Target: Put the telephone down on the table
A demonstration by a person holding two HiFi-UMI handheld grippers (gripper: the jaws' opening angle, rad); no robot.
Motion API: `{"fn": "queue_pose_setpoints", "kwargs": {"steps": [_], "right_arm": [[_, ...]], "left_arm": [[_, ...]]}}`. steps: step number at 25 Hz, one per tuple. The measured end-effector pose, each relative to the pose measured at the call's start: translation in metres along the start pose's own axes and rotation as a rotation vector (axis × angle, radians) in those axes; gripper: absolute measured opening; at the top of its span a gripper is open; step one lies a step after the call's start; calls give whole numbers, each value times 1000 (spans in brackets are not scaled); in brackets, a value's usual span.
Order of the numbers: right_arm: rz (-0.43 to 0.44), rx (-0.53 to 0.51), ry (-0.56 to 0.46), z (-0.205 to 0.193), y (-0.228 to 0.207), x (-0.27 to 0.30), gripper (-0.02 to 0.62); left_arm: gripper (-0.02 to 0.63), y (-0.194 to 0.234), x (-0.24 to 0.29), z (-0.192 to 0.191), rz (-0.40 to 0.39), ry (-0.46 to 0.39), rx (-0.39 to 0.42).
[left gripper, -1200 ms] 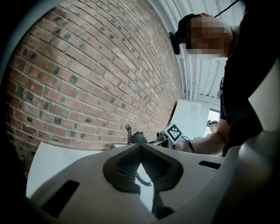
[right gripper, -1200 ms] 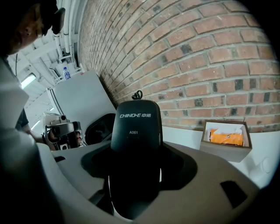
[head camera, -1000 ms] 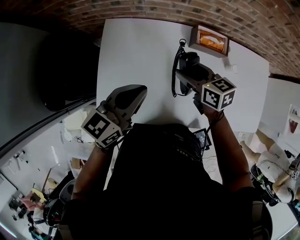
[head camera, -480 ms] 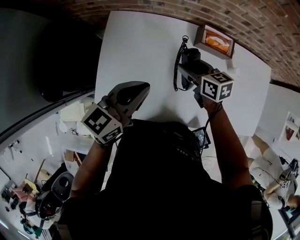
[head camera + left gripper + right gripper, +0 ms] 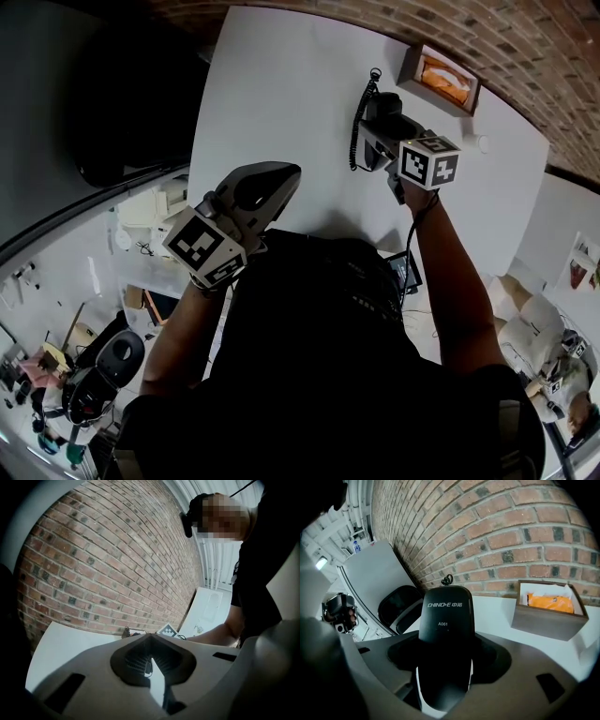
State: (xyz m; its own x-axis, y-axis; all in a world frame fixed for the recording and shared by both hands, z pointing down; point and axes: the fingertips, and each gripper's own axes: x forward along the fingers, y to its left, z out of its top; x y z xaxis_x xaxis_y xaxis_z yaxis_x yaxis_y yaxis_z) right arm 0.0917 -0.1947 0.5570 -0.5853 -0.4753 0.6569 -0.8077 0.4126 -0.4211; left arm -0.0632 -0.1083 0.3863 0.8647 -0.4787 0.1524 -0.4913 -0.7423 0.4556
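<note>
A black telephone handset [image 5: 384, 106] with a coiled black cord [image 5: 357, 122] is held just above the white table [image 5: 281, 84], at its far right part. My right gripper [image 5: 380, 127] is shut on the handset. In the right gripper view the handset [image 5: 443, 620] stands up between the jaws of that gripper [image 5: 444, 677], its printed back facing the camera. Over the table's near edge, my left gripper [image 5: 270, 180] is shut with nothing in it. In its own view the left gripper [image 5: 151, 641] has its jaws meeting at the tip.
A brown wooden box [image 5: 441, 80] with something orange inside stands at the far right of the table by the brick wall; the box [image 5: 548, 609] is just right of the handset. A black chair [image 5: 401, 606] stands beyond the table's left edge.
My right gripper has carried the handset a little farther from me, toward the wooden box. The left gripper has hardly moved.
</note>
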Motion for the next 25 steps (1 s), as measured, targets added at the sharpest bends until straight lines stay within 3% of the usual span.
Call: {"fn": "queue_pose_setpoints", "kwargs": {"steps": [25], "right_arm": [[-71,-19,79,-41,-33,33,284]], "left_arm": [[6,-19,1,-23,3,43,-15]]}}
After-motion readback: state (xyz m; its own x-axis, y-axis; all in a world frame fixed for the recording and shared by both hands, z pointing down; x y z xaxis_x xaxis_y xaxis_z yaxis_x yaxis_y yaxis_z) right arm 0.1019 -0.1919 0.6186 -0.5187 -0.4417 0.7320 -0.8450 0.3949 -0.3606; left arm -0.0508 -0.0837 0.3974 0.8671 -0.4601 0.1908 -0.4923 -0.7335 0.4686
